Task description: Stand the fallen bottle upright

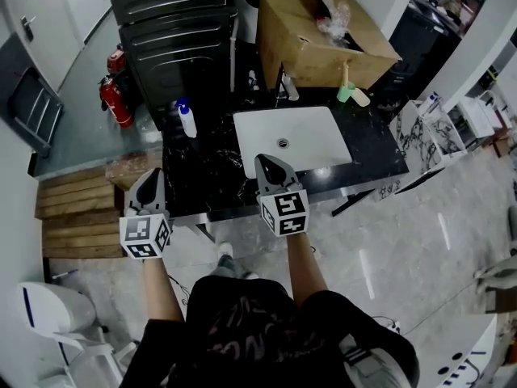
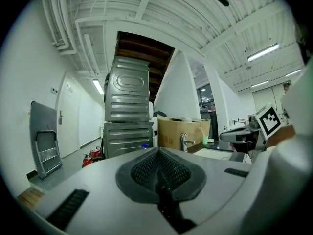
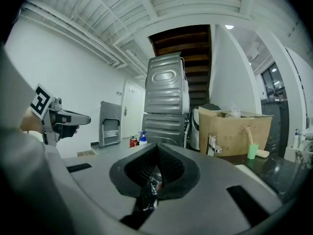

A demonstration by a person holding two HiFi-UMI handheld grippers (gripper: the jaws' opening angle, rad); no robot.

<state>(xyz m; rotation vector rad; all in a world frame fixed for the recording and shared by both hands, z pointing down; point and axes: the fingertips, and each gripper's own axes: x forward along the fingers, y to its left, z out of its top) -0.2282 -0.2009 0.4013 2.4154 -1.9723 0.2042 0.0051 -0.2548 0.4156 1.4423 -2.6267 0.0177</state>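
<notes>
Left tongs (image 1: 152, 176) clenched tight, pads meeting on nothing. Right tongs (image 1: 266, 164) clenched as well, with only a tiny glinting scrap at the seam, too small to name. Both hover level at the near edge of the desk (image 1: 202, 180), the left just off its corner, the right over the front rim.

Now the relation that counts. The bottle (image 1: 187, 120) is ahead of both tongs, on the desk's left part, just beside the sink (image 1: 250, 140). It falls between the two tongs but closer to the left one, so the left hand has the shorter reach. Its long axis runs straight up, blue spray cap on top, base on the stone. To my eye it is already standing, and the job looks finished. A nudge would be the only risk, because it is slim and tall.

As for surfaces, the desk is glossy black marble with pale veins. The sink is a smooth white rounded rectangle, and the bottle is pale plastic. Behind it rises a chrome tap (image 1: 287, 87). Farther off are a green cup (image 1: 346, 92), an open cardboard box (image 1: 307, 43) and stacked ribbed metal housings (image 1: 178, 31). Red fire extinguishers (image 1: 117, 99) stand on the floor to the left.
</notes>
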